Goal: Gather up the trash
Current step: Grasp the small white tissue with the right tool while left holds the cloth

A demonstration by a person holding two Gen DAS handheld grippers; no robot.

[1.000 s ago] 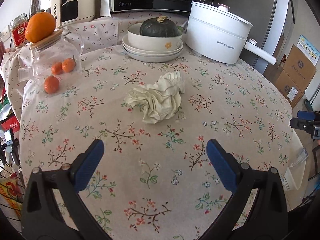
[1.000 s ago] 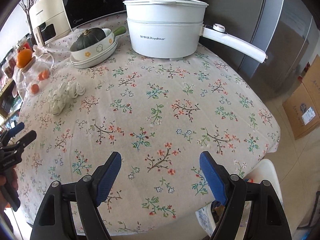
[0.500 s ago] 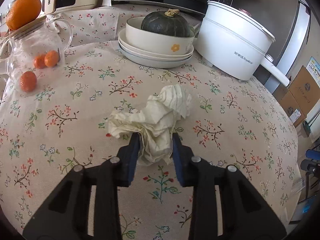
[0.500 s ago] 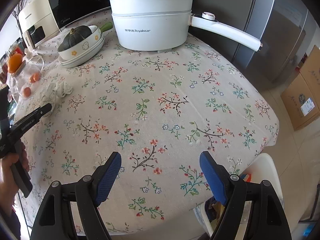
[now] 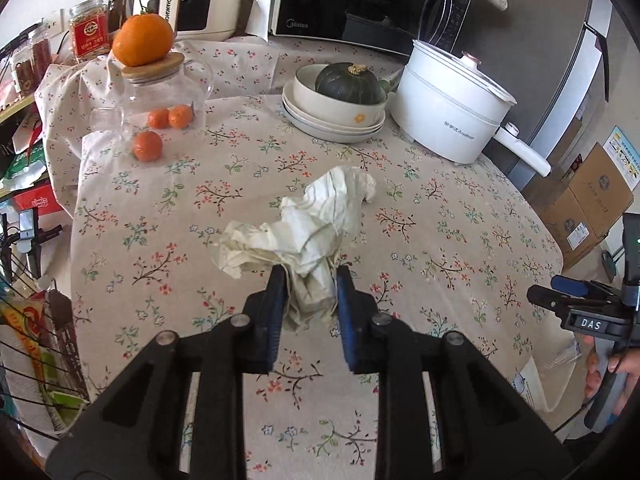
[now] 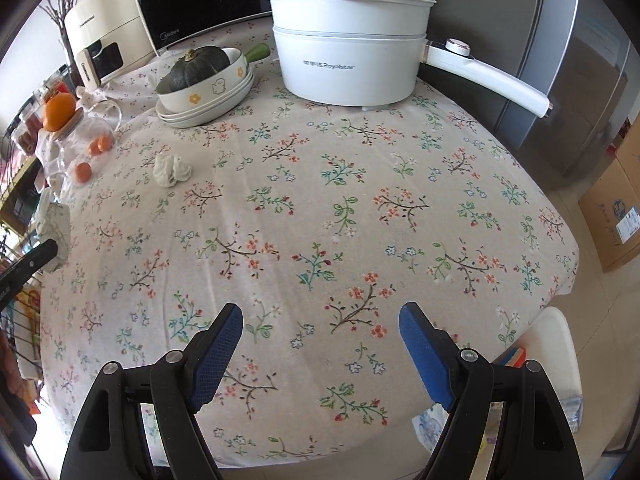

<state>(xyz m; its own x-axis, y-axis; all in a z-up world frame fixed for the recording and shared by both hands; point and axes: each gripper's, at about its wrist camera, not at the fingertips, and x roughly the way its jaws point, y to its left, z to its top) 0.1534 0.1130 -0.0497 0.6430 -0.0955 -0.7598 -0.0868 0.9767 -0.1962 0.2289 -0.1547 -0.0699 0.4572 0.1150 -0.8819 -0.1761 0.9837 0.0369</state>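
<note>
L gripper [image 5: 310,276] is gripping a crumpled paper wad [image 5: 288,240]. Its jaws have just been closing, are now narrow, and the blue pads are pinching the wad's near end. In the R wrist view the held wad is hanging above the floral tablecloth [image 5: 440,248], far left of the white electric pot [image 5: 448,120] & nearer the camera. A 2nd small wad [image 6: 172,170] is lying on the cloth, also left of the pot. R gripper [image 6: 320,320] is hovering w/ jaws wide, nothing btwn them, over the cloth edge in front of the pot. Stacked bowls [image 5: 336,116] w/ a green squash [image 5: 348,82] are sitting just left of the pot. A glass jar [image 5: 160,96] w/ oranges is standing further left.
</note>
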